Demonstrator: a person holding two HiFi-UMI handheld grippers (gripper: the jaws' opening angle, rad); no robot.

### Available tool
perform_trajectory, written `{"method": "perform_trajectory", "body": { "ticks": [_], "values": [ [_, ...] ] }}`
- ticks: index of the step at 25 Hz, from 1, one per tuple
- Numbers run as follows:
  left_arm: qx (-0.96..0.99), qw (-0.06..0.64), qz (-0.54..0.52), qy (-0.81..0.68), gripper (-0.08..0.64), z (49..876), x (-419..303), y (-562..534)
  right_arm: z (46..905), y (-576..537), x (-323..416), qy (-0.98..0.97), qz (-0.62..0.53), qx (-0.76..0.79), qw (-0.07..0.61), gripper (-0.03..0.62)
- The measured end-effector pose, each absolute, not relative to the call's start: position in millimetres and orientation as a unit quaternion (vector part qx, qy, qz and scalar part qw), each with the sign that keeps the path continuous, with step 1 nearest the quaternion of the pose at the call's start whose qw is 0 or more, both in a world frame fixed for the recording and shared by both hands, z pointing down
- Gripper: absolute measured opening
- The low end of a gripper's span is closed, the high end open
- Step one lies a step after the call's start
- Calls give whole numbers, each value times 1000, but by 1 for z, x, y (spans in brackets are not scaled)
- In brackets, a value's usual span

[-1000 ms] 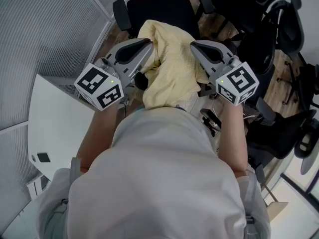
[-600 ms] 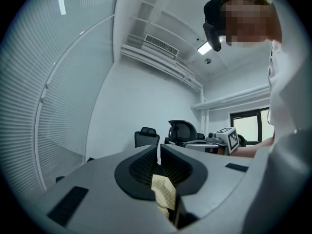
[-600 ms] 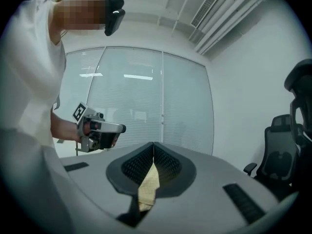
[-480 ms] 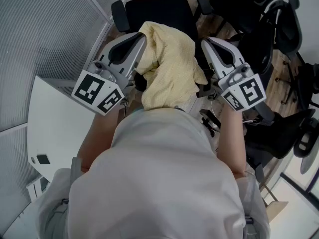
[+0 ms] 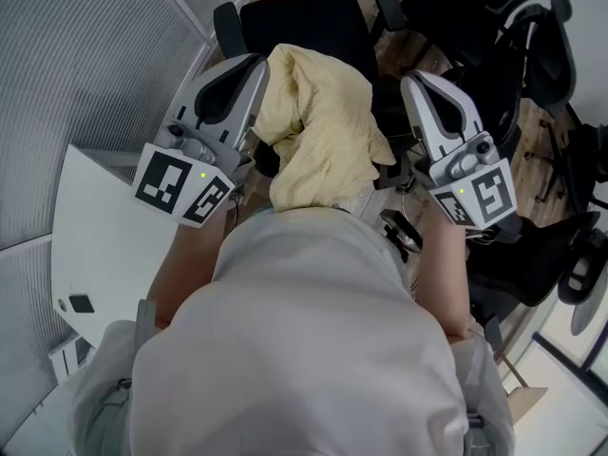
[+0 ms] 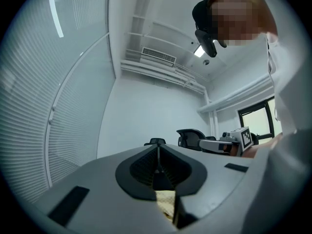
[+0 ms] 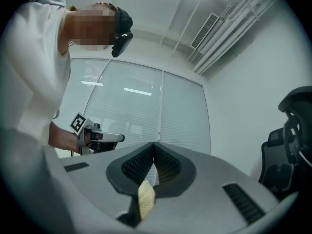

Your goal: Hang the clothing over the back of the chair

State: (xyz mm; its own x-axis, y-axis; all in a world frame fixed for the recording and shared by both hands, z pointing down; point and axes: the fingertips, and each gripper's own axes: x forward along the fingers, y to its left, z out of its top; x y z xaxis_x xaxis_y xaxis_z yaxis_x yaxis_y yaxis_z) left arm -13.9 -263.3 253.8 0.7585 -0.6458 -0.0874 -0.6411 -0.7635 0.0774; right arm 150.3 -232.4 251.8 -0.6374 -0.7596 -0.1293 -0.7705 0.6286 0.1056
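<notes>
**Yellow garment held at both ends above black chair**

The left gripper point(image 6: 157, 150) has just been closing its jaws, which now stand together with a fold of the yellow garment point(image 6: 165, 200) pinched low between them, as its own view shows. The right gripper point(image 7: 154, 146) is likewise closed, a narrow strip of the same cloth caught between its ribbed pads point(image 7: 168, 167) near their base. Both grippers point roughly level, away from the person, and each shows in the other's view off to one side.

From the head view, the garment hangs bunched and crumpled between the two grippers. Its upper folds are beside the left one, and its bulk falls toward the person's white shirt point(image 5: 304, 350). The right gripper stands a little apart from the main bundle, at its far edge.

Beyond and below the cloth is the black chair point(image 5: 304, 17), its armrests showing on either side. Whether the garment touches the chair cannot be told from this angle.

More black office chairs point(image 5: 513, 36) crowd the wooden floor point(image 5: 543, 155) on the right. A white table point(image 5: 104, 245) lies at the left, beside a wall of closed blinds point(image 5: 85, 55).
</notes>
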Motion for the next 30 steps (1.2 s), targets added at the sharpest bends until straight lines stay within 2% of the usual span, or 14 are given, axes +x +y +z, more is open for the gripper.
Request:
{"method": "perform_trajectory", "body": {
  "ticks": [6, 30],
  "values": [
    [933, -3, -62, -354, 25, 240, -18, -262, 242, -229, 154, 895, 97, -434, 31, 21],
    [927, -19, -54, -371, 23, 239, -19, -274, 234, -236, 167, 885, 95, -454, 46, 21]
  ]
}}
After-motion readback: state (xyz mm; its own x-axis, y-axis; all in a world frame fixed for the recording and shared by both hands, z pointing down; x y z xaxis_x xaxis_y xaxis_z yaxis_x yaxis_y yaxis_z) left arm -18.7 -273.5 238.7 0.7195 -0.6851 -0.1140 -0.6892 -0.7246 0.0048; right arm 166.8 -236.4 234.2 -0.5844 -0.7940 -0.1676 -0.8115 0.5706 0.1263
